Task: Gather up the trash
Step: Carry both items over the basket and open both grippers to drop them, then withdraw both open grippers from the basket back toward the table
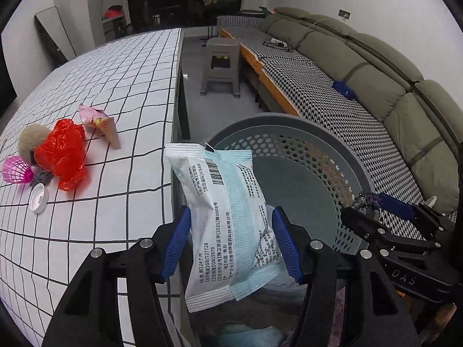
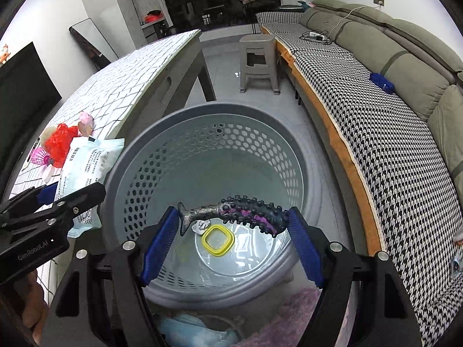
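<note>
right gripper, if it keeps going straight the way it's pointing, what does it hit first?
Probably the grey basket's floor. The right gripper, holding the spiky toy, points down into the open basket, roughly at the yellow-rimmed lid lying inside. Depth is unclear through the fisheye.

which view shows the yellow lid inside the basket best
The right wrist view: the square yellow plastic lid lies in plain sight on the grey perforated basket floor. The left wrist view shows only the basket, no lid.

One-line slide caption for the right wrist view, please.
Right gripper holds a studded fish-shaped toy over the grey perforated basket, where a yellow ring already lies.
</note>
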`<action>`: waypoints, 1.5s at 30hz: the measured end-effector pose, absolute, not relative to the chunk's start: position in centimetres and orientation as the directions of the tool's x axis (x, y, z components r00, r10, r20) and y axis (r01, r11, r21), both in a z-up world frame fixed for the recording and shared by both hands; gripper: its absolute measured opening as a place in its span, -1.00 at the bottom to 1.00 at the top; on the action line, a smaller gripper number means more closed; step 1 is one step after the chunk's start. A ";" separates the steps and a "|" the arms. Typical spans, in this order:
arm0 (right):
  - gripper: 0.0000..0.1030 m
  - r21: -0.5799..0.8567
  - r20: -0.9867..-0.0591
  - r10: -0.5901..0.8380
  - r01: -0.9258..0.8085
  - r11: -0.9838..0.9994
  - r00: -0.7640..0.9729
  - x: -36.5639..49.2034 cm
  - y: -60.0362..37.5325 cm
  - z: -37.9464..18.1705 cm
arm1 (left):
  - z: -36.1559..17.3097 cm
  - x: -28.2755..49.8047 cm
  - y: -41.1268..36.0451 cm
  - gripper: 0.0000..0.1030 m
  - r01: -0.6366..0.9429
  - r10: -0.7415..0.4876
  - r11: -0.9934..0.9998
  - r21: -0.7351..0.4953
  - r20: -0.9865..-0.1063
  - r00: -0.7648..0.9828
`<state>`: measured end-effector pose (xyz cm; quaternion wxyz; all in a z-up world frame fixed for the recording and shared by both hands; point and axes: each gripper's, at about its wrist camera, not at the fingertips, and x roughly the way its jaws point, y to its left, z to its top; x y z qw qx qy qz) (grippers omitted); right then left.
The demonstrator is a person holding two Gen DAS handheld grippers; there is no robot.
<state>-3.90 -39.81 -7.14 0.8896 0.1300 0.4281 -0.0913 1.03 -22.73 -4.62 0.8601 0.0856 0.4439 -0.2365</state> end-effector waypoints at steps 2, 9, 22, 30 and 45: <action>0.43 0.154 -0.786 -0.049 0.272 0.950 0.616 -3.6 -39.9 -7.4 | -4.8 1.3 -23.1 0.11 0.486 -0.328 0.872 -0.060 -0.808 0.489; 0.45 0.165 -0.780 -0.048 0.278 0.946 0.624 -3.0 -40.9 -7.3 | -5.0 1.7 -23.5 0.23 0.487 -0.322 0.872 -0.052 -0.811 0.489; 0.47 0.179 -0.782 -0.044 0.292 0.940 0.621 -3.4 -40.9 -7.6 | -4.9 2.0 -22.8 0.34 0.453 -0.299 0.890 -0.048 -0.811 0.502; 0.47 0.181 -0.772 -0.052 0.298 0.937 0.633 -4.2 -40.4 -7.1 | -4.3 1.3 -22.4 0.51 0.443 -0.296 0.896 -0.039 -0.796 0.528; 0.53 0.193 -0.734 -0.026 0.245 0.950 0.679 -4.8 -37.6 -5.5 | -2.3 0.5 -19.0 0.85 0.378 -0.285 0.924 -0.053 -0.753 0.593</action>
